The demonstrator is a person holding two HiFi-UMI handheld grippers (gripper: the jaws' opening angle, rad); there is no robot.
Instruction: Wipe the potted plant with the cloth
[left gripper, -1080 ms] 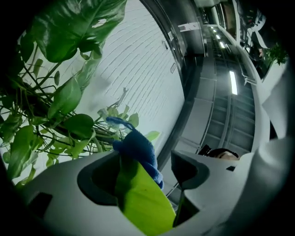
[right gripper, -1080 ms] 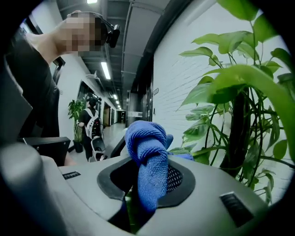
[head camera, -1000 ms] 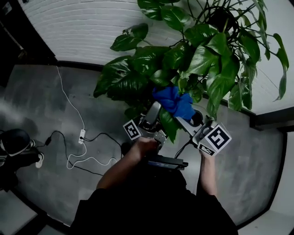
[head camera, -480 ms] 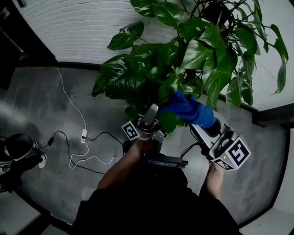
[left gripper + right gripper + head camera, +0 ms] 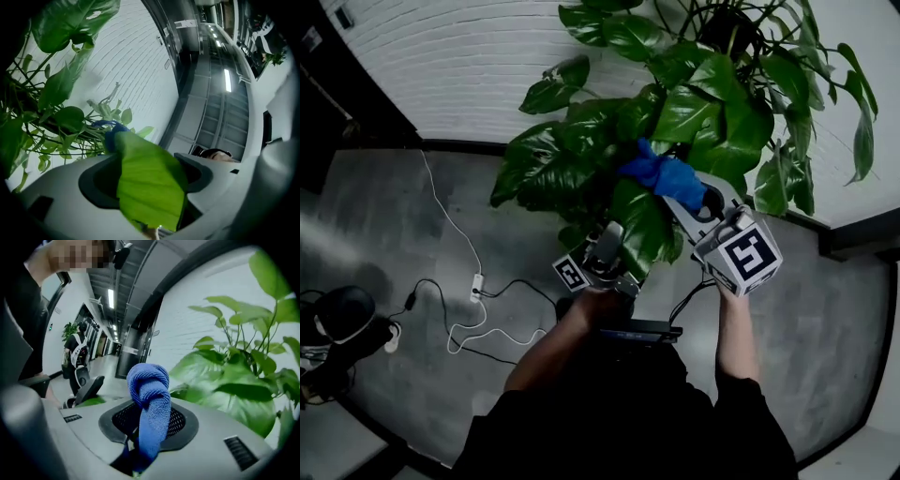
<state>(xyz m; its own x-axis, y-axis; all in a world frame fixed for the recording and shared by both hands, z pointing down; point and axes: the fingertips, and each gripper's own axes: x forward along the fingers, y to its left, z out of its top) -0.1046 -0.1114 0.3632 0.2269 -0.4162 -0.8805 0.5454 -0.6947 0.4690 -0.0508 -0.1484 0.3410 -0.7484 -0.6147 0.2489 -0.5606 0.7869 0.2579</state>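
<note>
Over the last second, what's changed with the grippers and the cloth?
The right gripper lifted the cloth from low leaves beside the left gripper onto higher ones of the plant. Unchanged: the cloth stays clamped, and the left gripper keeps a leaf between its open jaws.
</note>
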